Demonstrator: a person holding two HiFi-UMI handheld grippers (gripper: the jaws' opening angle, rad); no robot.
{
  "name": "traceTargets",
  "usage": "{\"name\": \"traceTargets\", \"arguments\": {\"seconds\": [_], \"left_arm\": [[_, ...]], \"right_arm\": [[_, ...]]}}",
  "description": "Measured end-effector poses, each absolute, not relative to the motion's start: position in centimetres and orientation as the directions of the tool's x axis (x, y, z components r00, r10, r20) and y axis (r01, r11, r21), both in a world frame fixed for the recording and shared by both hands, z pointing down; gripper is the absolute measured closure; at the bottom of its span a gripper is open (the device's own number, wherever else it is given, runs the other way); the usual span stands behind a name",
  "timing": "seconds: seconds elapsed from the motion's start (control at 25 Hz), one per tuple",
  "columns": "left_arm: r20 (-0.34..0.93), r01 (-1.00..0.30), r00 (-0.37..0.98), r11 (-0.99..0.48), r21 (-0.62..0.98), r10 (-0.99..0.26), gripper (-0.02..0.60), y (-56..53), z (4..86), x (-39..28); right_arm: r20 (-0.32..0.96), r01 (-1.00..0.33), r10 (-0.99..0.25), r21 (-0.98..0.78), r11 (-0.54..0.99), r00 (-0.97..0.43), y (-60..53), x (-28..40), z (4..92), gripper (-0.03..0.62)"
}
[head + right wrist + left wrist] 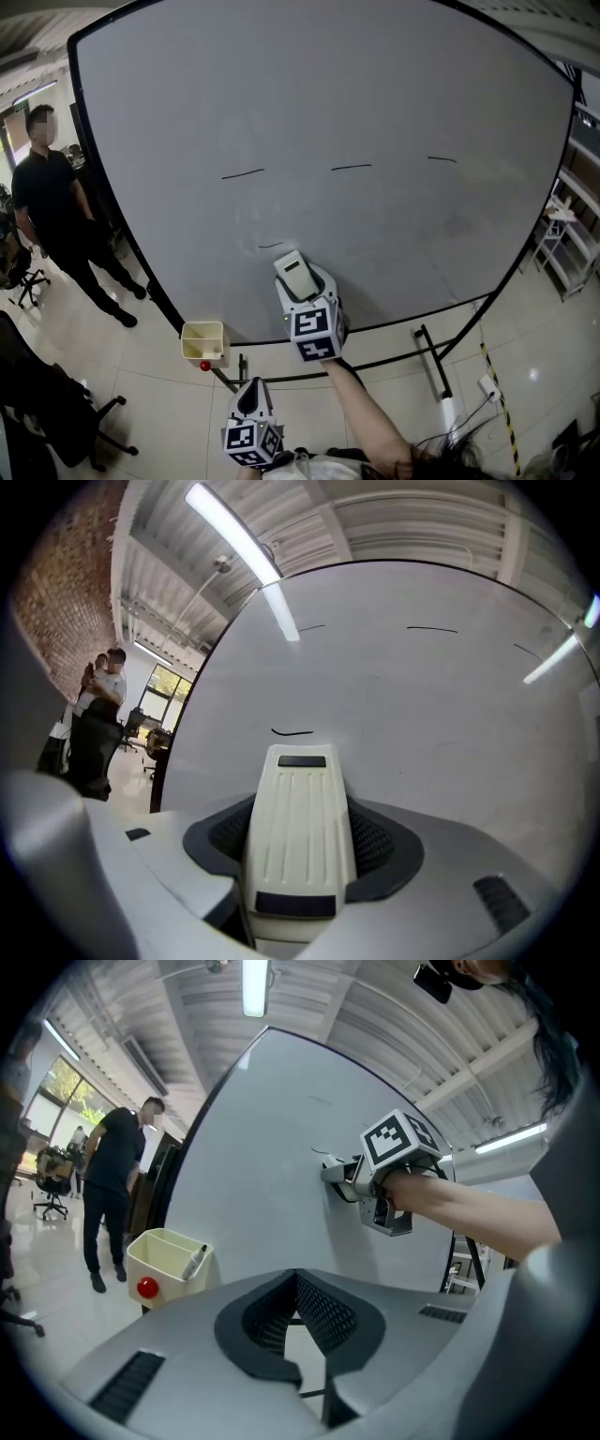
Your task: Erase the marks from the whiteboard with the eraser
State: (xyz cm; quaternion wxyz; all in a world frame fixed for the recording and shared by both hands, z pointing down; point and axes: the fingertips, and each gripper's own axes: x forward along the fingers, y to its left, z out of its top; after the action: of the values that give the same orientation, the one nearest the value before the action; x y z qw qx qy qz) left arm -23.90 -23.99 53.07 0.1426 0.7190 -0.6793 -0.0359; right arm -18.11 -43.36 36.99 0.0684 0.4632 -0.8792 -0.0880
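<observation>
The whiteboard carries three short black dashes in a row: a left mark, a middle mark and a right mark. A fourth, lower mark lies just above my right gripper. That gripper is shut on a white eraser, held close to the board under the lower mark. My left gripper hangs low near my body, shut with nothing in it. The left gripper view shows the right gripper against the board.
A cream holder with a red knob and a marker hangs at the board's lower left edge. A person in black stands left of the board. The black stand legs spread over the tiled floor, an office chair at bottom left.
</observation>
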Motion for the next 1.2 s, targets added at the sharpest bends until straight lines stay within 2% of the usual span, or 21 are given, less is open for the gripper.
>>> {"name": "traceTargets", "arguments": {"seconds": [0.2, 0.44, 0.56, 0.76, 1.04, 1.2], "left_arm": [[0.160, -0.964, 0.088, -0.044, 0.263, -0.983, 0.603, -22.8, 53.9, -24.4], [0.185, -0.959, 0.155, -0.102, 0.265, -0.971, 0.603, -21.1, 55.2, -21.9], [0.181, -0.958, 0.194, -0.147, 0.245, -0.964, 0.603, -19.5, 55.0, -19.3], [0.169, -0.957, 0.211, -0.168, 0.238, -0.963, 0.603, -15.5, 54.6, -14.2], [0.164, -0.957, 0.223, -0.183, 0.224, -0.961, 0.603, -7.0, 55.1, -5.1], [0.186, -0.962, 0.212, -0.172, 0.212, -0.959, 0.603, -3.7, 55.6, -2.9]], "right_arm": [[0.064, -0.818, -0.827, 0.125, 0.562, -0.559, -40.2, -13.9, 40.5, 0.316], [0.328, -0.842, -0.784, -0.074, 0.535, -0.527, -31.6, -6.7, 54.1, 0.316], [0.401, -0.847, -0.754, -0.127, 0.516, -0.520, -26.0, -3.4, 58.3, 0.315], [0.410, -0.828, -0.727, -0.158, 0.538, -0.550, -17.9, 0.7, 59.7, 0.315], [0.314, -0.810, -0.747, -0.187, 0.556, -0.586, -9.5, 7.1, 55.5, 0.316], [0.306, -0.800, -0.740, -0.191, 0.569, -0.599, -7.2, 8.6, 55.6, 0.316]]}}
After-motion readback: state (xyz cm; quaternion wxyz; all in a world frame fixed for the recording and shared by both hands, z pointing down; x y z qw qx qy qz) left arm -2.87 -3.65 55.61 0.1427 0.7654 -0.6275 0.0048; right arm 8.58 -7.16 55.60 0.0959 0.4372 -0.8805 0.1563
